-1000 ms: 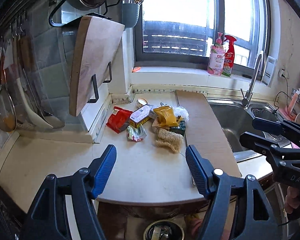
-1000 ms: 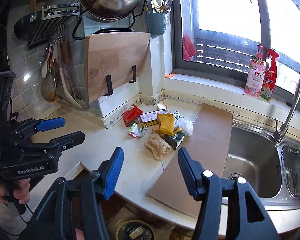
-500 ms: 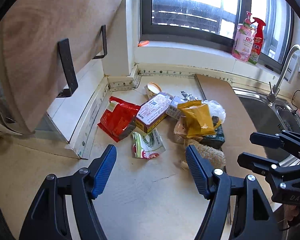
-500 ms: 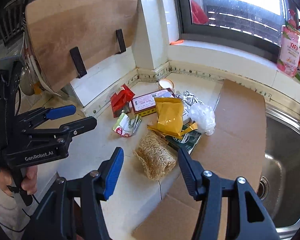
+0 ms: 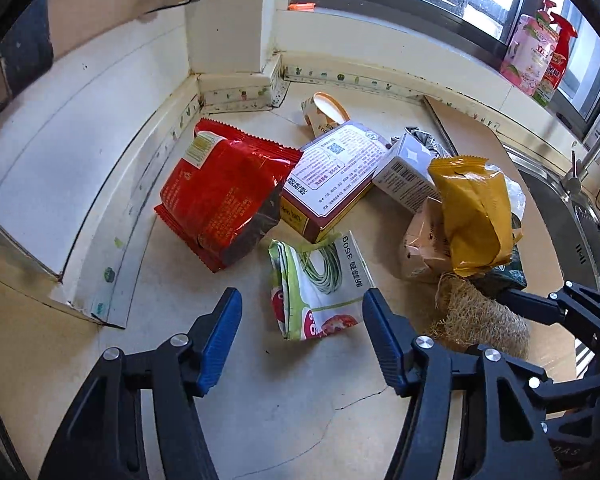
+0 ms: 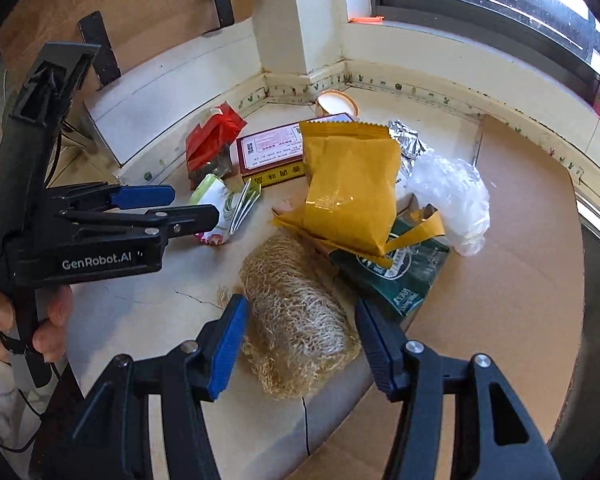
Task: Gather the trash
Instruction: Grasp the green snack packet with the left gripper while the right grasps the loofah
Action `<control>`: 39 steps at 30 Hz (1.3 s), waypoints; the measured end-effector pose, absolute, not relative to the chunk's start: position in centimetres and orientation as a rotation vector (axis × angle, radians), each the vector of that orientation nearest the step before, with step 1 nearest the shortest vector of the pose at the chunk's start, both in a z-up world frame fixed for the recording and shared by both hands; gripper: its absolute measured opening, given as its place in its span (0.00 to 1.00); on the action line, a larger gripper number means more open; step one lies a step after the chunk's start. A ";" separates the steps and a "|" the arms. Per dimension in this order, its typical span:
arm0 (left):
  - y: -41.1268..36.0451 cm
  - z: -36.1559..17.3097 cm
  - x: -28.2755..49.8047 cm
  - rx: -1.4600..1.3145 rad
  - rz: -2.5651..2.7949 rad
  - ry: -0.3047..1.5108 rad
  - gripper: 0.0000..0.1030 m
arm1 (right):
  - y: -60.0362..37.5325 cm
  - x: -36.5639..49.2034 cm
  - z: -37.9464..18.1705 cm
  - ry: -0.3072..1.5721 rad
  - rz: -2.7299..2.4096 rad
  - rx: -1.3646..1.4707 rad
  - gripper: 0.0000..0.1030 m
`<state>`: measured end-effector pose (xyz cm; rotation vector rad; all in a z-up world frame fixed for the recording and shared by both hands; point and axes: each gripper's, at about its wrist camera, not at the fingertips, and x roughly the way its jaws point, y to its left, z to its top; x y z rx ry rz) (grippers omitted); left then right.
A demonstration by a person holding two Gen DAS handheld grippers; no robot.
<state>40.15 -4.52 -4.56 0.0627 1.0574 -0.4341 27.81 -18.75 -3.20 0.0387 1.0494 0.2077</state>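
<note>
Cream stone countertop (image 5: 260, 420), cracked near the front edge, carries a heap of packaging in the corner under the window.

Left wrist view: left gripper (image 5: 302, 328) points down at the counter, jaws closing, nothing pressed between the pads yet. Green-and-white seed packet (image 5: 320, 284) lies flat, its near end sitting in the gap between the blue pads, apart from both. Far left of it, red foil bag (image 5: 220, 196), crumpled, leaning against a printed box (image 5: 332, 176) with maroon sides. White carton (image 5: 404, 172) just right of the box. Paper cup (image 5: 324, 110) on its side at the far corner. Yellow pouch (image 5: 476, 216) to the right, draped over a beige wrapper (image 5: 424, 244). Loofah scrubber (image 5: 480, 320) near right, with the right gripper's dark fingers touching or just over it; cannot tell which. Two spray bottles (image 5: 540, 56) on the sill, far right.

Right wrist view: right gripper (image 6: 300, 340) jaws closing, straddling the near end of the loofah scrubber (image 6: 296, 308); left pad looks to be just at the fibres, right pad clear of them, so not gripped. Yellow pouch (image 6: 348, 184) beyond it, over a dark green packet (image 6: 400, 276). Clear plastic wad (image 6: 452, 196) and crumpled foil (image 6: 408, 140) to the right. Cardboard sheet (image 6: 512, 280) covers the right side of the counter. Left gripper (image 6: 172, 204) at left, held by a hand (image 6: 32, 320), tips just over the seed packet (image 6: 216, 208)
</note>
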 end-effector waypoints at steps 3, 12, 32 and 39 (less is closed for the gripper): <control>-4.5 -5.5 40.9 0.027 -0.442 1.085 0.53 | -18.6 27.9 -3.5 1.038 0.214 0.043 0.49; -5.0 -6.1 41.0 -0.045 -0.458 1.081 0.06 | -18.4 27.5 -3.0 1.014 0.212 0.050 0.37; -2.9 7.3 23.6 0.100 -0.479 0.874 0.05 | -17.8 15.8 8.1 0.828 0.192 0.140 0.30; -0.8 10.9 16.9 0.112 -0.501 0.846 0.05 | -16.7 10.5 11.5 0.781 0.196 0.134 0.30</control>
